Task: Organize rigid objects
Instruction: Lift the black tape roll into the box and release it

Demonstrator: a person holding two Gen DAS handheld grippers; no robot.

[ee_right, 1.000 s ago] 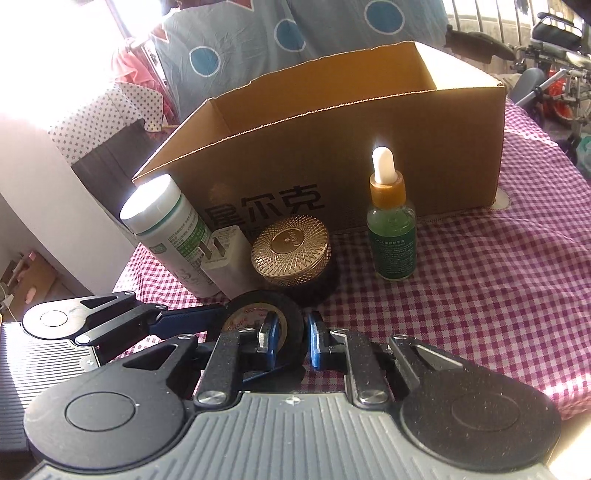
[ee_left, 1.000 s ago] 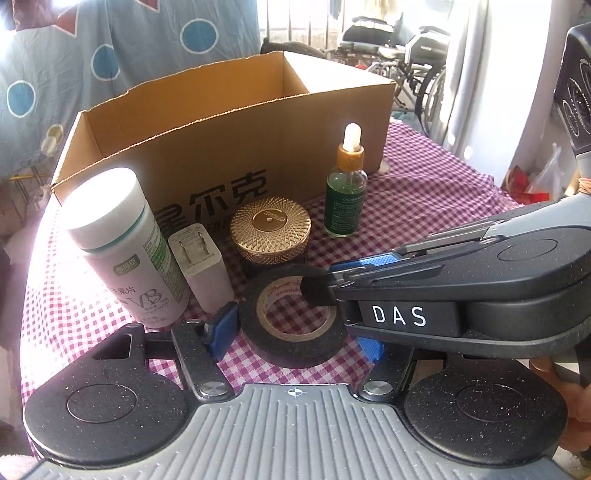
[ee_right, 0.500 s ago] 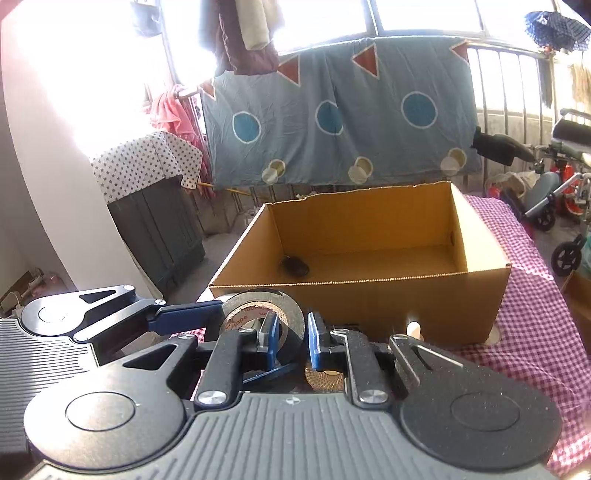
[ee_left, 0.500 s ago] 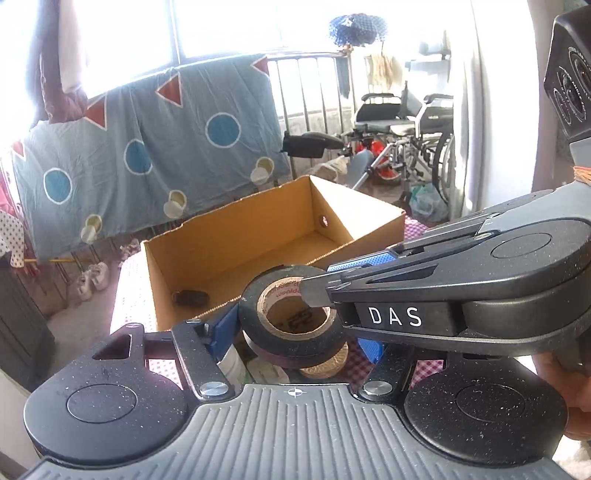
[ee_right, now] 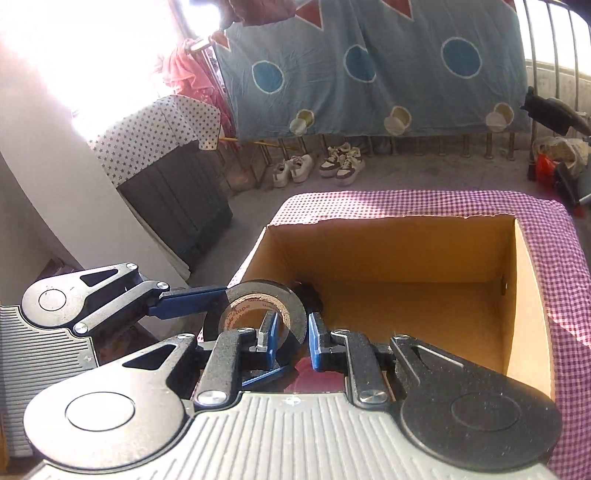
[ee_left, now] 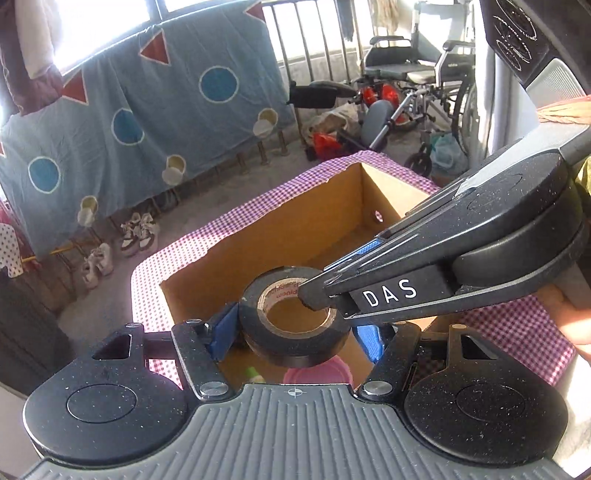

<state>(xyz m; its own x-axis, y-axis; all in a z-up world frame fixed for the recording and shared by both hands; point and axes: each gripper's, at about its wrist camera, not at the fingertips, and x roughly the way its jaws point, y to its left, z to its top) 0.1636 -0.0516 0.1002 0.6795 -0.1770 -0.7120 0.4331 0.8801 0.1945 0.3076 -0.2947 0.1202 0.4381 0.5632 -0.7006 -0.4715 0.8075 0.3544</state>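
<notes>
I held the tape roll (ee_left: pixel 293 325) above the open cardboard box (ee_right: pixel 406 258), left tongs (ee_left: pixel 295 330) clamping its sides, right tongs (ee_right: pixel 290 338) pinching its wall; release remained.

a blue sheet (ee_left: pixel 147 110) with round dots and red triangles hangs over a metal railing (ee_left: pixel 295 44); bright daylight pours through the windows (ee_left: pixel 92 33) above it and washes out the upper left; pairs of pale shoes (ee_right: pixel 317 166) sit on the grey concrete floor (ee_right: pixel 424 177) below the sheet; a wheelchair (ee_left: pixel 417 74) stands at the right, near red bags (ee_left: pixel 325 144); a dark cabinet (ee_right: pixel 177 199) under a star-print cloth (ee_right: pixel 147 133) stands by a white wall (ee_right: pixel 48 206); pink clothes (ee_right: pixel 184 70) hang beside the sheet; a table wears a purple checked cloth (ee_right: pixel 424 203)
</notes>
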